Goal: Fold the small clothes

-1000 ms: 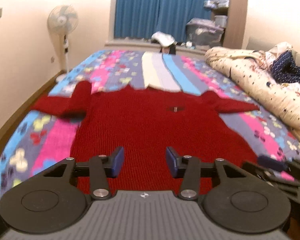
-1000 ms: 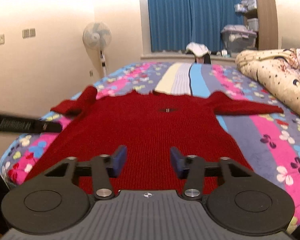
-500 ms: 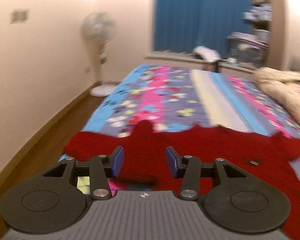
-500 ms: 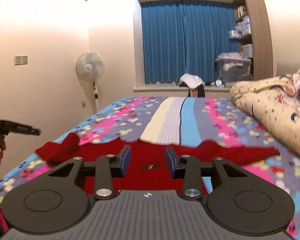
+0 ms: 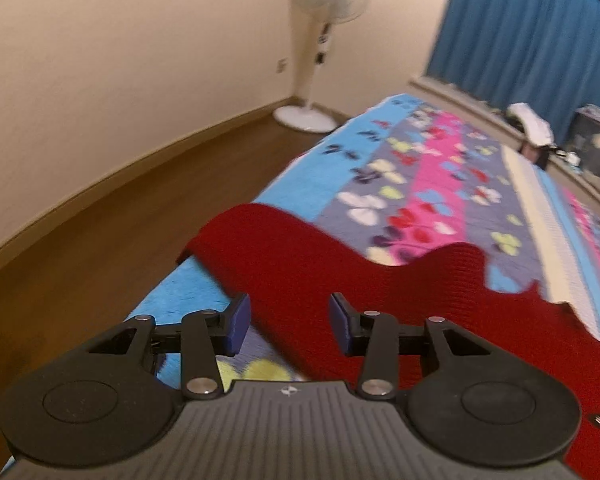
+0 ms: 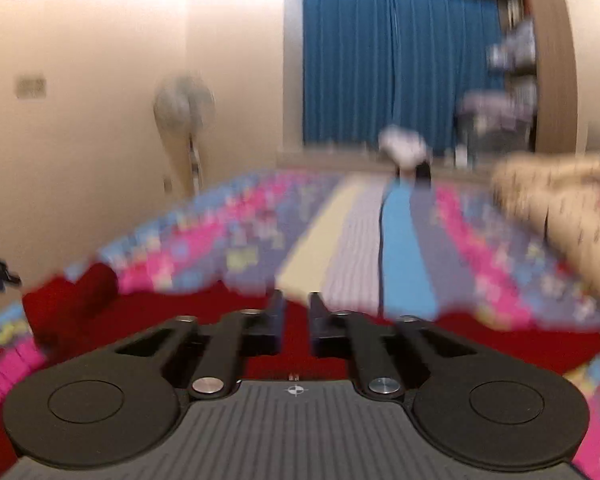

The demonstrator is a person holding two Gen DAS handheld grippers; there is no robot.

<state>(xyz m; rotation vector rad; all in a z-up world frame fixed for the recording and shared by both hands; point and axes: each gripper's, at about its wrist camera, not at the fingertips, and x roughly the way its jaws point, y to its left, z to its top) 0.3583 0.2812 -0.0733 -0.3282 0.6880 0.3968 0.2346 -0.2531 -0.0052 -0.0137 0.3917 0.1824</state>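
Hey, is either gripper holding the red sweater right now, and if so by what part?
The left gripper is open over the red sweater sleeve, holding nothing. The right gripper is nearly closed near the neckline; whether it pinches fabric cannot be told.

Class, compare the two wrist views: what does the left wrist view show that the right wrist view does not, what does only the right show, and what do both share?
Only the left wrist view shows the wooden floor, the fan's white base and the left claw, open over the sweater's sleeve. Only the right wrist view shows the cream quilt, the wall switch plate and the right claw, its jaws nearly together. Both show the red sweater, patterned bedspread, blue curtain and standing fan.
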